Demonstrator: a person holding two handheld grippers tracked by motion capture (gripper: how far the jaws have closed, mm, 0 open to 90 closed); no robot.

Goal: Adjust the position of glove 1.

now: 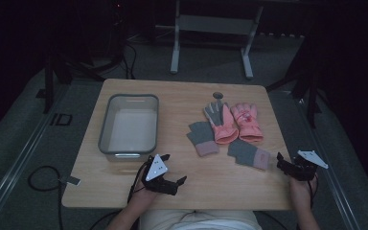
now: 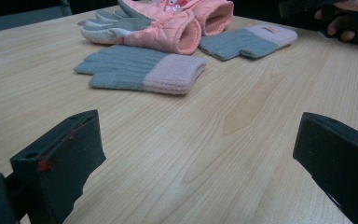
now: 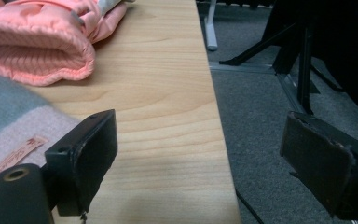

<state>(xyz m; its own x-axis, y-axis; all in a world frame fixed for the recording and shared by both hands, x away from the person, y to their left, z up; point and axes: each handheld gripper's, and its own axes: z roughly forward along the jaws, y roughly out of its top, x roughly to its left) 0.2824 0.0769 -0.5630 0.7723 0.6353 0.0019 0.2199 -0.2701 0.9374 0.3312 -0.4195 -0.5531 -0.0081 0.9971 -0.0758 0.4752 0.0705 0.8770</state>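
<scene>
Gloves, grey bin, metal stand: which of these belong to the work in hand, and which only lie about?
Part of the work:
- knit gloves
- pink gloves
- left gripper, open
- right gripper, open
- probably the grey bin

Lying about:
- metal stand
- floor cable

Knit glove [image 3: 9, 135] cut off left

Dim lab: carpet floor [image 1: 19, 139], metal stands [image 1: 211, 28].

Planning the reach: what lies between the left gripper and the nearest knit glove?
Bare tabletop, by the left gripper view: nothing between the left gripper and the knit glove.
</scene>
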